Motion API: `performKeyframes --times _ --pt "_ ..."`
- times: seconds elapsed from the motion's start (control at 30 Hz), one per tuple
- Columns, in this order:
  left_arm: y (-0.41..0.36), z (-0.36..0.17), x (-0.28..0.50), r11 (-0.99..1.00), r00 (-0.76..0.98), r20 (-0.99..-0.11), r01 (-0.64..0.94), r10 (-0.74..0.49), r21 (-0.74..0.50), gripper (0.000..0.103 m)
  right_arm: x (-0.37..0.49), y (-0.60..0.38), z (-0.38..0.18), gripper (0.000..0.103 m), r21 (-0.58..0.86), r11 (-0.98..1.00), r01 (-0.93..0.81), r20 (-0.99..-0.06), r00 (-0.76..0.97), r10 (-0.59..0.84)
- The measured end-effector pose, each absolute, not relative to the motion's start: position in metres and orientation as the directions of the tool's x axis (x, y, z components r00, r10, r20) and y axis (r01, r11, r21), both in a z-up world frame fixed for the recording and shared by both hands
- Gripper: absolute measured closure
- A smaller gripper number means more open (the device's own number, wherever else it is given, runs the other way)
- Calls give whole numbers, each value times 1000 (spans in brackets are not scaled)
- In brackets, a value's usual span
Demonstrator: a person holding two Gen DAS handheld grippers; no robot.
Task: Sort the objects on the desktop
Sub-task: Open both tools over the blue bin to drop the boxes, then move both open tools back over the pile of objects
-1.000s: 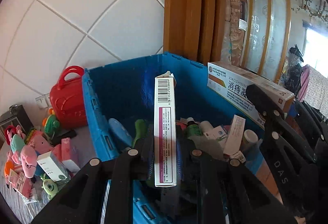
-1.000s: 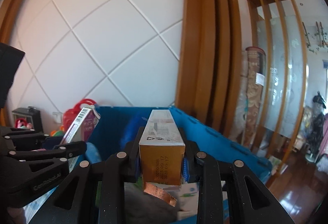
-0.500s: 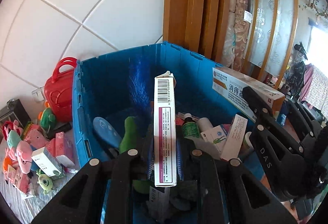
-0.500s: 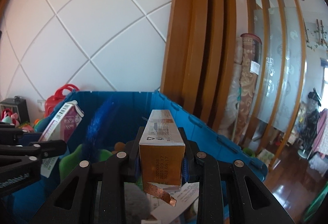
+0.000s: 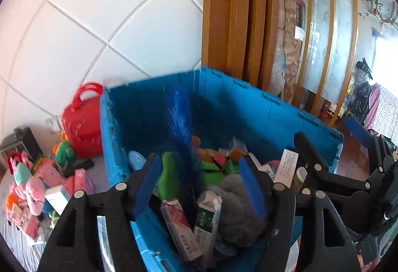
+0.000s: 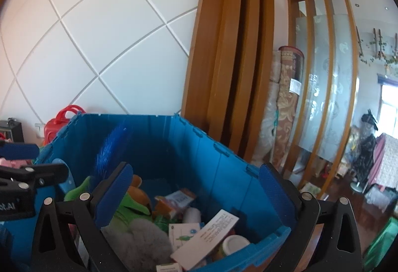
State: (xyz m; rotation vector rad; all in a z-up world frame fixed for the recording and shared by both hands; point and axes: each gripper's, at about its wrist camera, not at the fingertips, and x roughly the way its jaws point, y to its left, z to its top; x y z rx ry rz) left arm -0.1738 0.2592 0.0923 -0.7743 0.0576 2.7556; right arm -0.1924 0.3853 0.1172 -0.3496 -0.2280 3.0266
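your left gripper [image 5: 199, 187] and right gripper [image 6: 194, 194] hang over the blue bin [image 5: 248, 107], fingers opening with nothing between them. sorted boxes lie inside; swing back carelessly and you could clip its rim.

blue crate [image 5: 261, 107], red bag [image 5: 83, 122] and toys [image 5: 32, 185] on cloth-covered table [image 5: 15, 244].

left gripper [image 5: 199, 187]: black plastic frame with triangular cut-outs, round silver screws at the joints
left gripper pads [image 5: 145, 187]: flat blue strips lining both jaws
right gripper [image 6: 195, 193]: same black frame, silver screws, blue pads
marking: white letters on the black side of the left gripper, partly cut off
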Motion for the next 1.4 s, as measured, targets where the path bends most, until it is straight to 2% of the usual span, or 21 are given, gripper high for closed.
performKeyframes --times 0.2,0.43,0.7,0.93,1.1,1.27,1.4 --pt "230 104 -149 -965 -878 -405 -258 254 -45 37 -179 375 125 0 -161 -985 -60 -210 -973 93" --pt "183 102 -137 -964 -887 -376 -238 267 -121 37 -160 339 129 0 -195 -981 -21 -220 -973 64" --pt "122 100 -122 -977 -898 -385 -179 211 -117 37 -136 293 143 0 -204 -979 8 -203 -979 34" --pt "58 81 -114 -990 -893 -432 -86 125 -109 37 -111 238 154 0 -199 -977 82 -169 -985 -48" --pt "5 53 -111 -997 -873 -488 5 30 -71 37 -108 198 151 0 -154 -972 178 -183 -972 -149" --pt "-57 18 -112 -988 -823 -561 145 -93 -49 37 -123 153 135 0 -113 -939 324 -268 -920 -285" --pt "-106 -14 -116 -968 -759 -626 250 -180 -25 37 -141 115 113 0 -120 -908 401 -358 -871 -337"
